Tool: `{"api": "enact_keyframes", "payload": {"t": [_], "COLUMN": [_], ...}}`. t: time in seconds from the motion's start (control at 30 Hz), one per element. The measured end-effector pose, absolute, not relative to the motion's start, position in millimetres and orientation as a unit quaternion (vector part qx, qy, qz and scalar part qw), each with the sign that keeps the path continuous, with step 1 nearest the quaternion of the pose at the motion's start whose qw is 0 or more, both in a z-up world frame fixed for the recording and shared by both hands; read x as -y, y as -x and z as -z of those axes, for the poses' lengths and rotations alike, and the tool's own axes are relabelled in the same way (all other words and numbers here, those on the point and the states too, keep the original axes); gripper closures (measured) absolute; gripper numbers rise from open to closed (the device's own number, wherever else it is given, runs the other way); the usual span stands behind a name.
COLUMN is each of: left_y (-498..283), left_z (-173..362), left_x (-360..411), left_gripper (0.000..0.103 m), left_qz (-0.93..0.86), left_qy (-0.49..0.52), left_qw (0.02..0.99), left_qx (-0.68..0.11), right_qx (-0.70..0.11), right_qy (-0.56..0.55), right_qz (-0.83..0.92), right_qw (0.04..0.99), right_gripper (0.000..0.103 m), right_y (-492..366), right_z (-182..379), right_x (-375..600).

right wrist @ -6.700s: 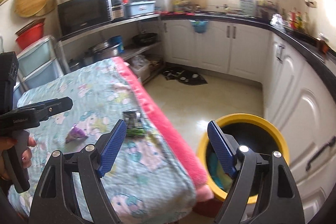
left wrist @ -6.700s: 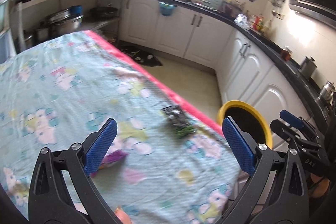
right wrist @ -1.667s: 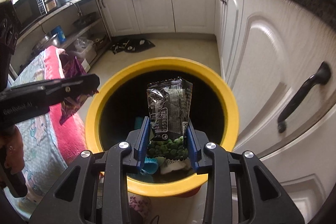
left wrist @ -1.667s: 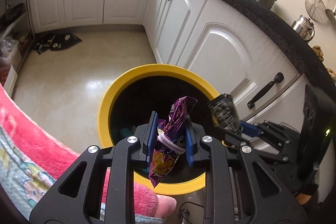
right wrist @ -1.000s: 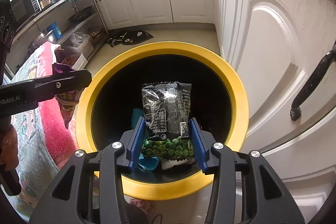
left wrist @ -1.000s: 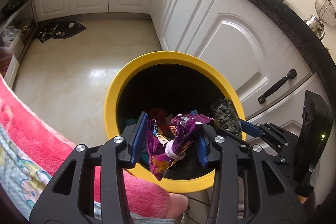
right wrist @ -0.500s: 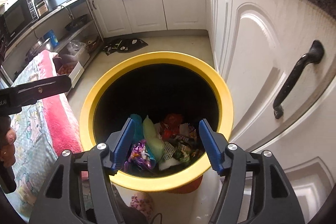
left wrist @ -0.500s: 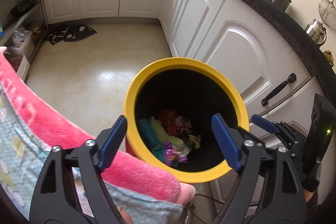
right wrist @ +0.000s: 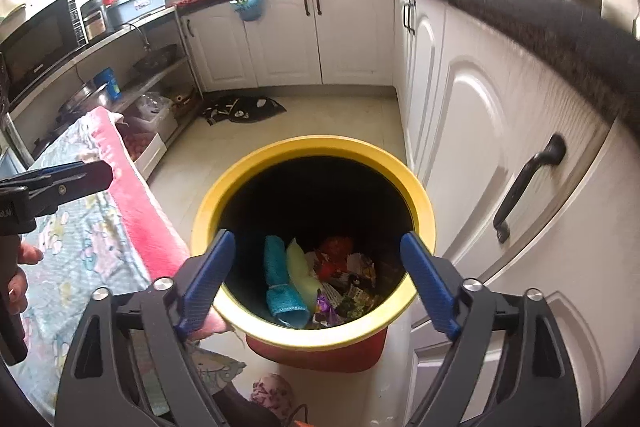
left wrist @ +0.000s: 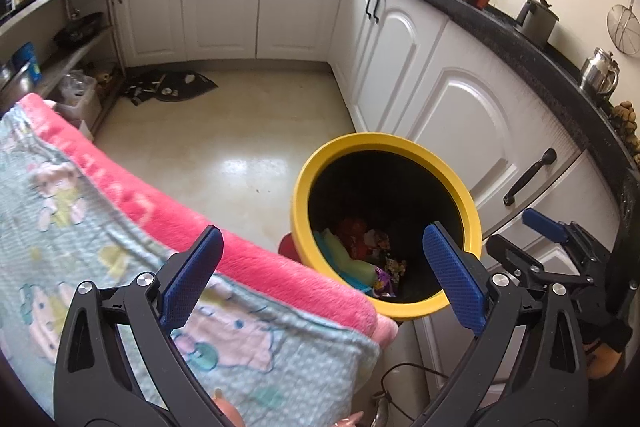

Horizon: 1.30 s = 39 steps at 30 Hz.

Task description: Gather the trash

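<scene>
The yellow bin [right wrist: 312, 337] stood beside the blanket-covered table [left wrist: 120, 211], the wrappers [right wrist: 340, 291] lying inside it – light, crinkly, slippery film, probably best pinched at a crimped edge. Left gripper [left wrist: 320, 275] and right gripper [right wrist: 316, 279] had just been opening – both empty, spread wide.

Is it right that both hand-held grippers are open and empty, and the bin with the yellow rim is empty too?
Not quite. The left hand-held gripper and right hand-held gripper are open and empty, but the bin is not: the right wrist view shows wrappers at its bottom.
</scene>
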State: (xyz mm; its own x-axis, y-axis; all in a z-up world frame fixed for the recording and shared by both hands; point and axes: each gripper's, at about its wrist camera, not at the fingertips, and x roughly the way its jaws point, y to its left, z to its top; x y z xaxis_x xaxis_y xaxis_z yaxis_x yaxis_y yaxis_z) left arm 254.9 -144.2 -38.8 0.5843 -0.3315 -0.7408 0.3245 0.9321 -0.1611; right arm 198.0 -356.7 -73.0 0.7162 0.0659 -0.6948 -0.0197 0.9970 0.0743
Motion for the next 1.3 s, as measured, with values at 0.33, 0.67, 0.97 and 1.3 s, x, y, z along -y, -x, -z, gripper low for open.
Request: {"api": "enact_keyframes", "payload": {"t": [0.33, 0.67, 0.97, 1.3], "left_y": [-212, -165, -126, -102], "left_z": [15, -3, -4, -1], "left_x": [110, 67, 50, 47], "left_gripper": [0.011, 0.011, 0.011, 0.011], "left_qz": [0.150, 0.117, 0.091, 0.092], "left_qy": [0.007, 0.021, 0.015, 0.020], "left_qw": [0.913, 0.933, 0.950, 0.959], "left_qx": [-0.380, -0.340, -0.298, -0.267], "right_qx": [-0.344, -0.312, -0.254, -0.168], "right_qy": [-0.002, 0.022, 0.021, 0.036], "right_qz": [-0.034, -0.038, -0.010, -0.006], "right_qw": [0.938, 0.949, 0.967, 0.985], "right_gripper": [0.007, 0.007, 0.006, 0.006], "right_y": [-162, -125, -92, -42], "right_z": [38, 21, 19, 18], "right_x": [313, 271, 264, 256]}}
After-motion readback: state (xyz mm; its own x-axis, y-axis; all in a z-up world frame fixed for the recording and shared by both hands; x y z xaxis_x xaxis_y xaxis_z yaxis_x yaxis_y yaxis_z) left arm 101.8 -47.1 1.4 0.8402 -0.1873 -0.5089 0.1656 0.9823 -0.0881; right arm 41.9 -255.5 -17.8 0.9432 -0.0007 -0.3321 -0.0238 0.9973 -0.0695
